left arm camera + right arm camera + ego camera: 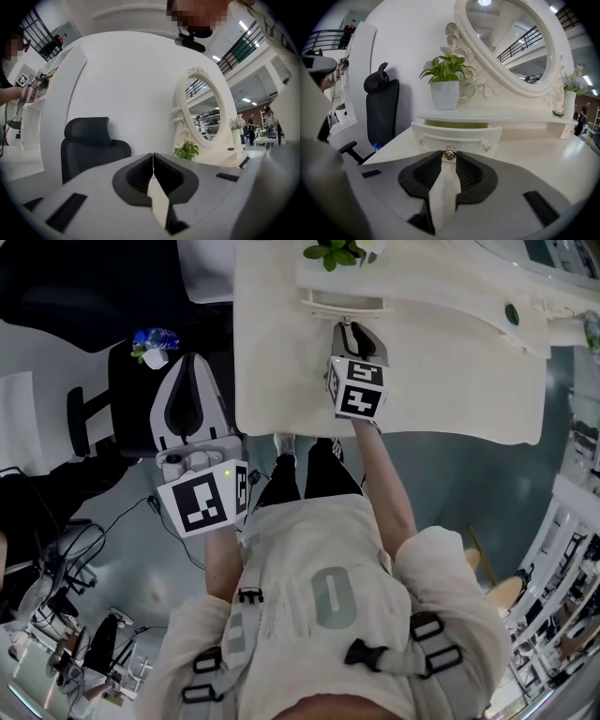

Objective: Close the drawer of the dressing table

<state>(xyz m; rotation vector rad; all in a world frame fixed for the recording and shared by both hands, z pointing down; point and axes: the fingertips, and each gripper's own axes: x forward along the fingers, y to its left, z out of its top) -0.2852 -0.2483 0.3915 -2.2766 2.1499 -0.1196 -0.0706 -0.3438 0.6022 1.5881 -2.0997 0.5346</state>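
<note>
The drawer (457,137) sits at the far side of the bench (534,161), tucked under the raised ledge (497,117). It's pulled out a bit, and you can see the pale inside over the top of its front.

It looks like a small, stiff wooden box, so my guess is it's light and slides straight back with hardly any force. The best place to hold it is dead centre, on the shiny little knob (449,153). That keeps the drawer from twisting in its slot. The knob looks like smooth metal, so it could slip in a pinch grip. A flat push on the front would probably work just as well.

The right gripper (449,159) is already there, with its fingers (431,173) clenched on that knob, one dark pad on each side. The left gripper (153,157) hangs off to the left, well apart from the bench. Its fingers are pressed together with nothing in them, and it isn't doing anything.

On the ledge right above the drawer there's a potted plant (444,89), with the oval mirror (511,42) behind it. I'd shut it gently, since a slam might rattle the pot. A black office chair (382,112) stands off the bench's left end.
</note>
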